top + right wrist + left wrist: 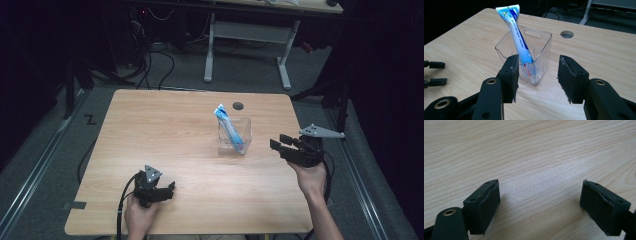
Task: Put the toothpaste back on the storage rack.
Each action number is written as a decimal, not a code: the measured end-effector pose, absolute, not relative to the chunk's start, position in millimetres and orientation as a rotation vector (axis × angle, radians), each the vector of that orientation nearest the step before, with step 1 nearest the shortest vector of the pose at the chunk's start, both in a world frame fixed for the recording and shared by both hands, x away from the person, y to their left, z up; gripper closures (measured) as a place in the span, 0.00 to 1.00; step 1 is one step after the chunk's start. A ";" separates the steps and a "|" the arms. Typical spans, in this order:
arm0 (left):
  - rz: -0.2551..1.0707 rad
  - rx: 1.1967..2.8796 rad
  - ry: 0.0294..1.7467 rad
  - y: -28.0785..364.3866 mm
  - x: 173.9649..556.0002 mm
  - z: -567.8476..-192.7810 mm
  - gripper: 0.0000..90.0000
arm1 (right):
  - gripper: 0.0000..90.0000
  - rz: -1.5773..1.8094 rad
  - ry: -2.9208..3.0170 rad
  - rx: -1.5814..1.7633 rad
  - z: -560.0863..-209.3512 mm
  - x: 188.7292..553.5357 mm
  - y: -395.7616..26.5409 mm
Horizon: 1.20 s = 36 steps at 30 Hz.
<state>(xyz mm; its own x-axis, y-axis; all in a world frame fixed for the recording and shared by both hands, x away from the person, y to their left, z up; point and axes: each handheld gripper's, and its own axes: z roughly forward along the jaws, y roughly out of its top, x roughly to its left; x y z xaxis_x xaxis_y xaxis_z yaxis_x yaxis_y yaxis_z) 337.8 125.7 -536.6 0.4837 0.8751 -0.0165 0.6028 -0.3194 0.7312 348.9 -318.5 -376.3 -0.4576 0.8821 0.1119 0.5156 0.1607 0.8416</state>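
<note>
High view: toothpaste tube (227, 127) stands tilted inside the clear bin (244, 141) at centre frame. Right gripper (285, 144) just beside it, jaws apart, empty; left gripper (169, 189) lower left, spread, empty. A careless nudge could tip that light bin.

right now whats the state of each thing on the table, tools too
clear ribbed plastic container: upright on the table, open at the top, holding the tube
blue and white toothpaste tube: standing tilted inside the container, crimped end up, top part above the rim
left tool: open, empty, low over bare wood
right tool: open, empty, pointed at the container, not touching it
light wooden table: cable hole near the far edge
</note>
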 end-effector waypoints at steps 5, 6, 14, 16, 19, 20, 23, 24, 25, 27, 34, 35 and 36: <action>0.508 2.045 1.216 125.7 337.8 -536.6 0.19 | 0.59 1.238 2.007 1.340 -380.9 346.8 -322.4; 0.508 2.045 1.216 125.8 337.8 -536.6 0.19 | 0.59 1.240 2.003 1.341 -381.8 346.3 -323.0; 0.508 2.044 1.216 125.8 337.8 -536.6 0.19 | 0.59 1.235 1.996 1.360 -389.0 345.5 -325.9; 0.508 2.044 1.216 125.8 337.8 -536.6 0.19 | 0.59 1.236 1.995 1.367 -391.5 345.3 -326.4; 0.508 2.045 1.216 125.8 337.8 -536.6 0.19 | 0.59 1.239 1.995 1.376 -394.5 344.6 -328.6; 0.508 2.045 1.216 125.8 337.8 -536.6 0.19 | 0.59 1.240 1.992 1.379 -394.8 344.2 -329.3; 0.508 2.044 1.216 125.8 337.8 -536.6 0.19 | 0.59 1.248 1.982 1.387 -396.9 341.7 -332.8; 0.508 2.045 1.216 125.8 337.8 -536.6 0.19 | 0.59 1.248 1.978 1.391 -398.0 340.8 -333.8; 0.508 2.044 1.216 125.7 337.8 -536.6 0.19 | 0.59 1.250 1.975 1.392 -398.9 340.4 -334.5; 0.507 2.046 1.215 125.9 337.8 -536.5 0.19 | 0.59 1.246 1.974 1.401 -401.6 339.4 -337.3; 0.507 2.046 1.215 125.8 337.8 -536.5 0.19 | 0.61 1.247 1.934 1.426 -409.5 334.7 -343.0; 0.509 2.045 1.216 125.7 337.8 -536.6 0.19 | 0.61 1.248 1.932 1.427 -410.7 334.3 -343.8; 0.509 2.045 1.216 125.7 337.8 -536.6 0.19 | 0.61 1.249 1.930 1.434 -412.4 334.1 -344.6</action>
<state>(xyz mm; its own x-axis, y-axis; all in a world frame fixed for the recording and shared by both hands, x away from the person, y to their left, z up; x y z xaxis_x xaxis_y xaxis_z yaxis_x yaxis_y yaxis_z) 337.8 125.7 -536.6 0.4837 0.8751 -0.0159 0.6028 -0.3198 0.7310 334.1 -344.6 -412.4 -0.3738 0.9124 0.1669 0.5264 0.0605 0.8481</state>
